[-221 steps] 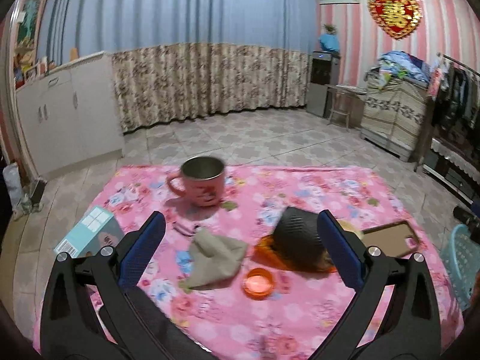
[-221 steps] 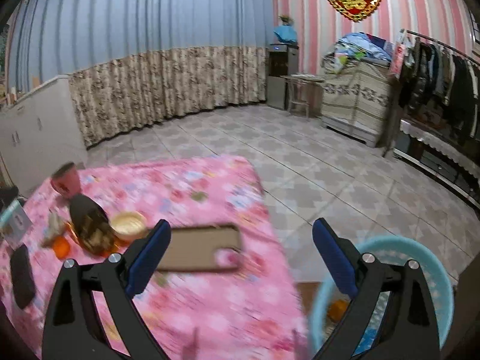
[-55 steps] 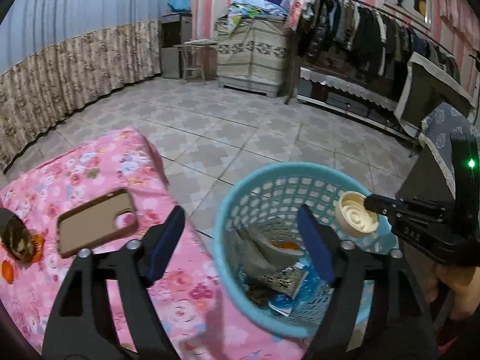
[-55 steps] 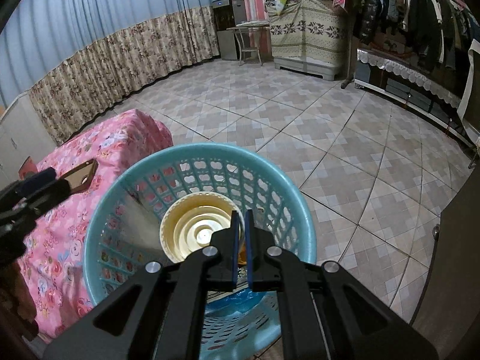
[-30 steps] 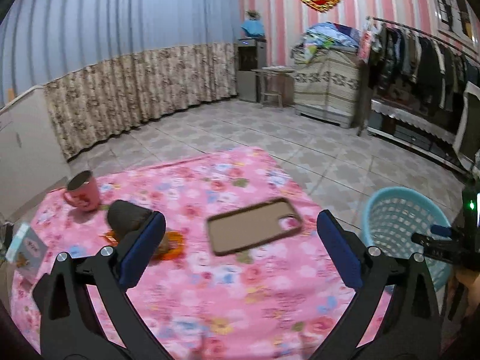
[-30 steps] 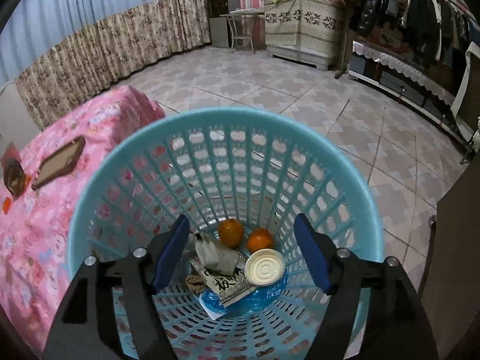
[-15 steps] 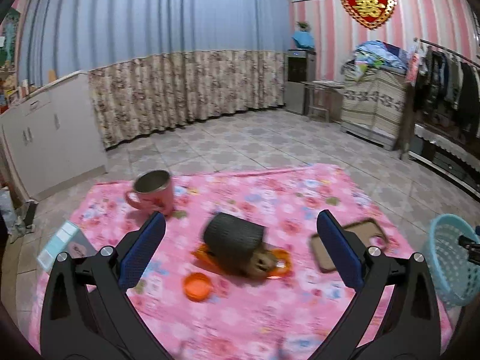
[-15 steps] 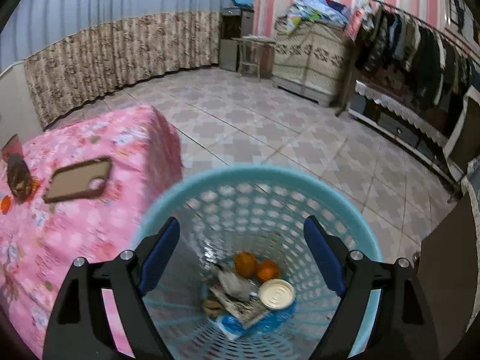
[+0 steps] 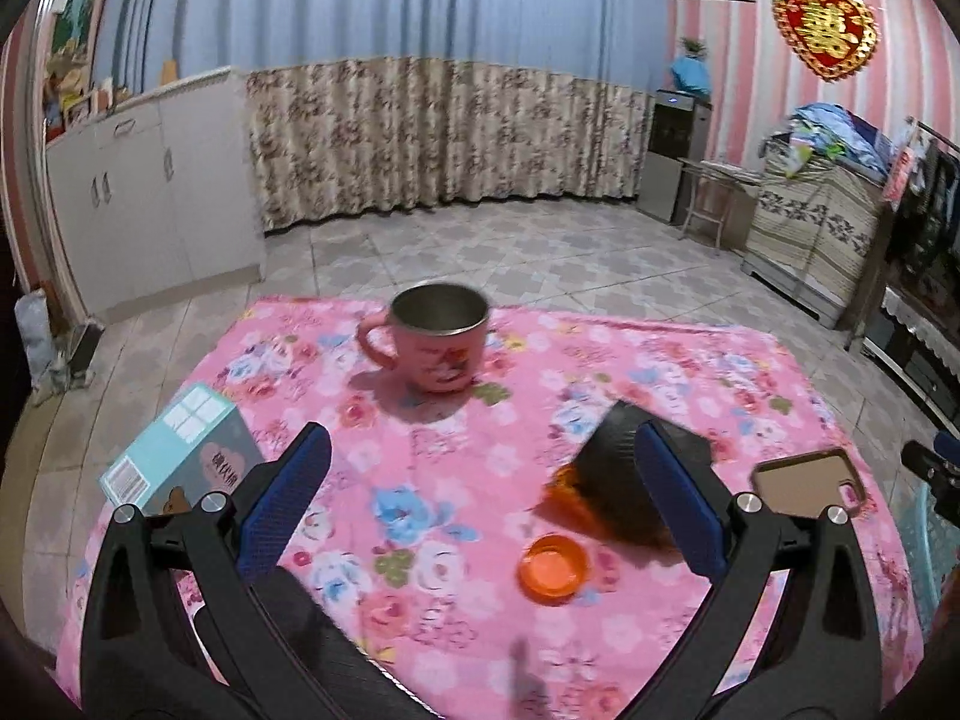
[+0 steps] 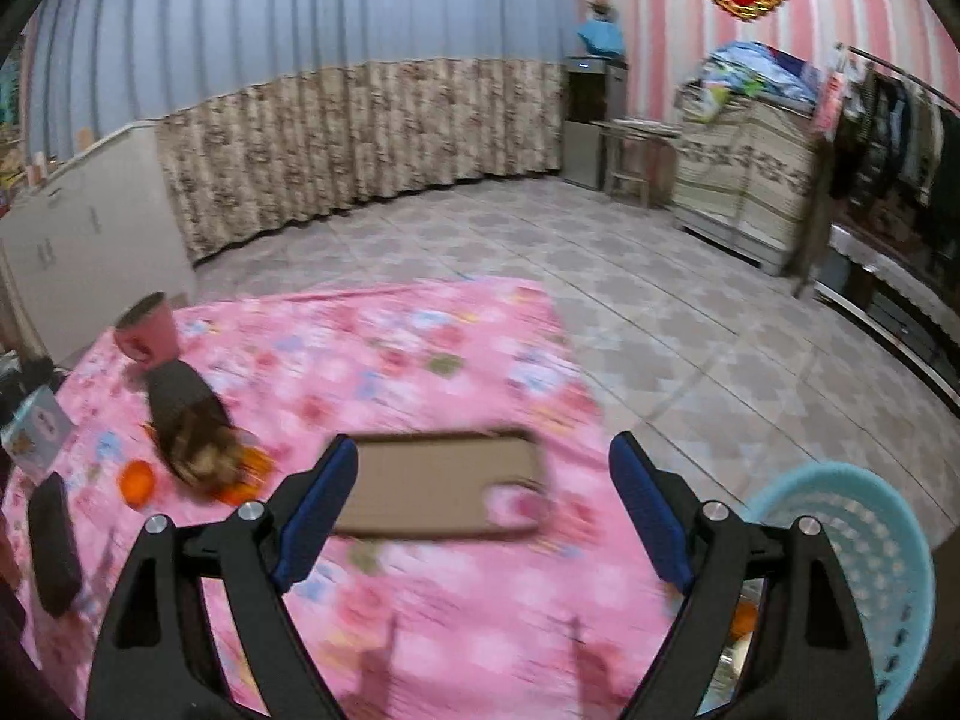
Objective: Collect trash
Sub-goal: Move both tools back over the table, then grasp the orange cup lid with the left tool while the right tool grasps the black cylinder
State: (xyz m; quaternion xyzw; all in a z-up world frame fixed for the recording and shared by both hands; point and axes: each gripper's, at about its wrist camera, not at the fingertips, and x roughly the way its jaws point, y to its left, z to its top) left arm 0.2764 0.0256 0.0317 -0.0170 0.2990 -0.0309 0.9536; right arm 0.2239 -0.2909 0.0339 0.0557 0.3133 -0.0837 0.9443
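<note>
My left gripper (image 9: pixel 480 480) is open and holds nothing above the pink flowered table (image 9: pixel 420 480). A black mesh cup (image 9: pixel 624 480) lies tipped on orange peel just past its right finger. A small orange cap (image 9: pixel 552 561) sits in front of that cup. My right gripper (image 10: pixel 483 480) is also open with nothing in it, over the table's right part, above a brown phone case (image 10: pixel 444 492). The light blue trash basket (image 10: pixel 858 546) stands on the floor at the lower right, with orange scraps showing inside. The same cup (image 10: pixel 186 414) and cap (image 10: pixel 137 480) lie far to the left.
A pink mug (image 9: pixel 435 342) stands at the far side of the table. A teal box (image 9: pixel 180 456) lies at the left edge, and the phone case (image 9: pixel 807 483) at the right. Tiled floor, a white cabinet and curtains lie beyond.
My right gripper dropped the cream lid into the basket, opened wide, then rose and swung left to the table. My left gripper swept left across the table, bringing the mug to centre view.
</note>
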